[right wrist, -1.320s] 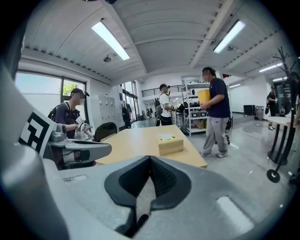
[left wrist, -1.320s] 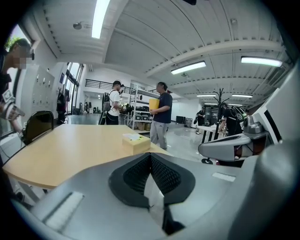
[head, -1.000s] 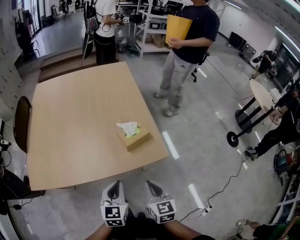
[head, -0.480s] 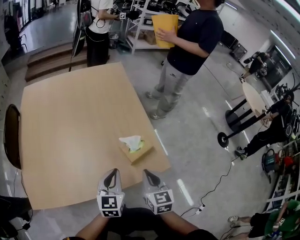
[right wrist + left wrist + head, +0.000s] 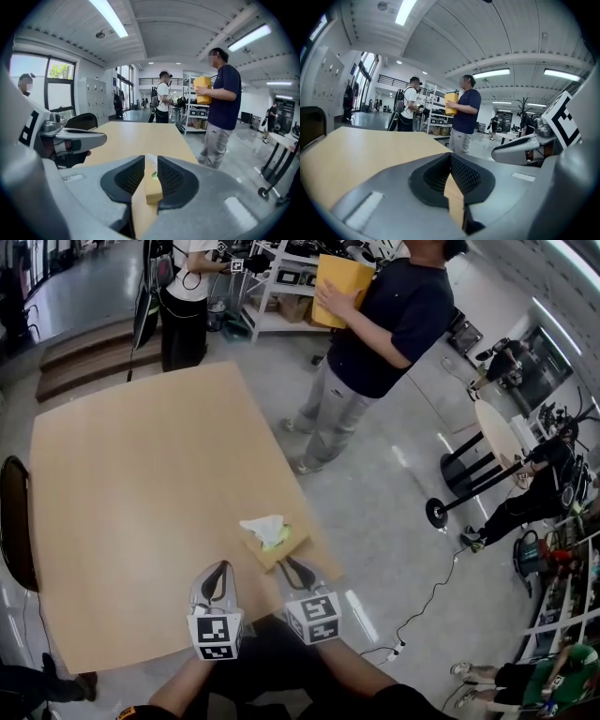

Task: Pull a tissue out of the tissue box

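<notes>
1. The right gripper (image 5: pixel 151 163) has just been opening its jaws. They now stand narrowly apart with nothing between the pads, lined up on the tissue box (image 5: pixel 153 187) ahead, probably ready to pinch.
2. The left gripper (image 5: pixel 450 157) has its jaws tip to tip and empty. It is held alongside, perhaps to steady the box.
3. Count: two grippers, one tissue box and one tissue (image 5: pixel 262 525) standing up from it, at the near right corner of the one tabletop (image 5: pixel 122 484).

No words, brands or numbers can be read anywhere; the two marker cubes (image 5: pixel 215 637) (image 5: pixel 316 615), lower middle of the head view, carry only black-and-white square patterns.
</notes>
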Tool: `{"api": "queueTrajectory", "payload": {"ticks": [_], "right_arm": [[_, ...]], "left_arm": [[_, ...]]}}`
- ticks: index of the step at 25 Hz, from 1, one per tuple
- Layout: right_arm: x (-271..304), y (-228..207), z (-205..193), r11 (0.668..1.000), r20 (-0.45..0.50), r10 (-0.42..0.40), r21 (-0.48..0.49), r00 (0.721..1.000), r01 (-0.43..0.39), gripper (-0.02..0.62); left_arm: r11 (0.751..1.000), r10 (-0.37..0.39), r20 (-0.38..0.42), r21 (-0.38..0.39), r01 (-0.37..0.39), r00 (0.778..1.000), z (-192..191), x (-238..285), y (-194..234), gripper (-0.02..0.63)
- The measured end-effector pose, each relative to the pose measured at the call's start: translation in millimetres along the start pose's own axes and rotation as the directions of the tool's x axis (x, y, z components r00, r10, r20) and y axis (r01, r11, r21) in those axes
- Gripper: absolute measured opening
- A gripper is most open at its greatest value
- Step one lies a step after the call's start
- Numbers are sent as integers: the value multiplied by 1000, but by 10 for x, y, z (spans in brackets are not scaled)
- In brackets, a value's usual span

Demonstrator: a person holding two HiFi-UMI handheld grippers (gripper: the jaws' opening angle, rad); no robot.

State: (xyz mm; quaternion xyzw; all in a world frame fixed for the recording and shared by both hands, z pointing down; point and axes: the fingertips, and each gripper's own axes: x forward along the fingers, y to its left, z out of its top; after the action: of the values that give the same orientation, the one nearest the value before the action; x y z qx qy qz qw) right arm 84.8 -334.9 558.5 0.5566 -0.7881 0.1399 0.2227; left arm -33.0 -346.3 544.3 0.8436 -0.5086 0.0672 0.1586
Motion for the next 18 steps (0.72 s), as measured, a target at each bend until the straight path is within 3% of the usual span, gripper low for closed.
{"api": "queueTrajectory", "payload": {"ticks": [12,18], "right_arm": [[809,-189,-379,998,-193,17,-53,981,-27,87],[971,-190,-467,997,-257,46,-47,965,-60,93]], "left_arm": [[997,77,-47,3,-77,996,-133,179,330,18],[998,57,-92,-15,-59,994,-232,345,309,18]]}}
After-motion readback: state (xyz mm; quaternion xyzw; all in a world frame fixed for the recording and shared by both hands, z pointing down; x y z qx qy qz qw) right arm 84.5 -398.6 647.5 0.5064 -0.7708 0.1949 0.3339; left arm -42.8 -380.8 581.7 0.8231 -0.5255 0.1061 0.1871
